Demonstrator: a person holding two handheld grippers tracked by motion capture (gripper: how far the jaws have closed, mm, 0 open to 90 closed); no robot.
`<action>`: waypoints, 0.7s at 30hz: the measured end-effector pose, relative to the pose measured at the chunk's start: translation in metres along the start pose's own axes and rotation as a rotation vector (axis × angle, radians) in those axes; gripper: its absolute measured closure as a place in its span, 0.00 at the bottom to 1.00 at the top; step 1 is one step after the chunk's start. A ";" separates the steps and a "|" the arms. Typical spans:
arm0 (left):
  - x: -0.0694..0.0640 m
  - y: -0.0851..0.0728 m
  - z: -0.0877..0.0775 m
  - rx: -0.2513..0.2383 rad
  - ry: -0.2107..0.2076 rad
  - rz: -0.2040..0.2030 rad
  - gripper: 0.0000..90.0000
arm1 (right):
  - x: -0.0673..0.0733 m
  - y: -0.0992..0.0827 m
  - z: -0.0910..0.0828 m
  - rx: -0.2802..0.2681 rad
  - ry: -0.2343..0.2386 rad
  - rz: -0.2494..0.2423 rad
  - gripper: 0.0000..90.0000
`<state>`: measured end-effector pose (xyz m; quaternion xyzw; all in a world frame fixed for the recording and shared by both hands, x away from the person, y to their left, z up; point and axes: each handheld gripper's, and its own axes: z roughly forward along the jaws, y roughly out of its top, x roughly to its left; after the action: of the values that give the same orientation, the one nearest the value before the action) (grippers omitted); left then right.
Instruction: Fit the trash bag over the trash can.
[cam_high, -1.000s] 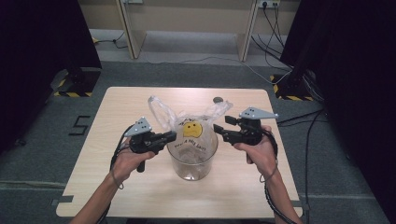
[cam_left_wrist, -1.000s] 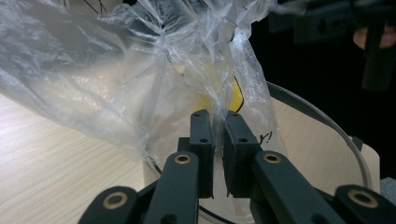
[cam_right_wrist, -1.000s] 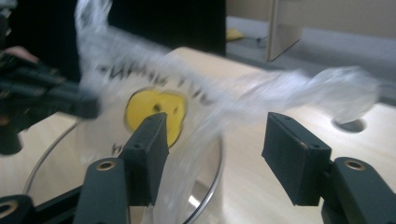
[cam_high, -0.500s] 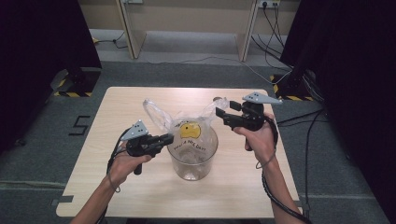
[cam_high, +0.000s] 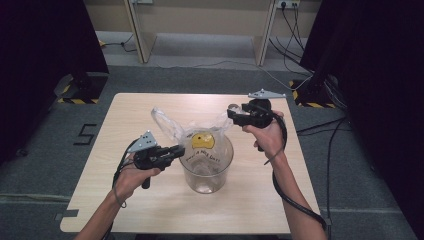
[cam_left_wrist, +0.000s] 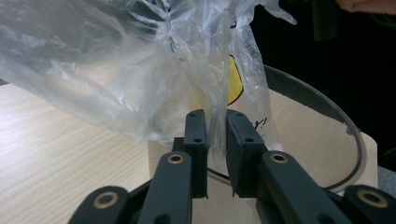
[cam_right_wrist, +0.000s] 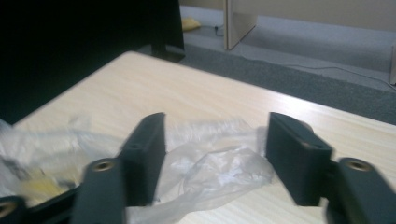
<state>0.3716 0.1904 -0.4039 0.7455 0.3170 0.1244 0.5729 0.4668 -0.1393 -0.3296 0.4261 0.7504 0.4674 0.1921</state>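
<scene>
Wooden table (cam_high: 150, 210), left gripper (cam_left_wrist: 215, 140) pinching plastic bag (cam_high: 200, 135) in bucket (cam_high: 207, 175), right gripper (cam_right_wrist: 215, 154) apart.

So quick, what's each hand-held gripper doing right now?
Left hand-held gripper: shut on the plastic bag, jaws just easing open.
Right hand-held gripper: open, jaws just closing, bag handle between them, not pinched.

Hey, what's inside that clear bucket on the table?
A thin plastic bag with a yellow smiley print hangs into the clear bucket and drapes over its rim. Through the wall the bottom looks bare, though crinkled plastic blurs it; whether the bag holds anything cannot be made out.
</scene>
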 end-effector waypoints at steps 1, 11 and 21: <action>0.000 0.000 0.000 0.000 0.000 0.000 0.86 | 0.000 0.000 0.000 0.000 0.000 0.000 0.47; 0.001 0.007 -0.010 -0.036 0.059 -0.077 0.47 | 0.004 -0.023 -0.008 0.031 0.100 -0.112 0.78; -0.012 0.039 -0.018 -0.120 0.103 -0.035 0.37 | 0.017 -0.026 -0.017 0.031 0.159 -0.163 0.79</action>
<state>0.3652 0.1911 -0.3600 0.6966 0.3513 0.1714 0.6016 0.4334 -0.1395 -0.3420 0.3281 0.8025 0.4709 0.1629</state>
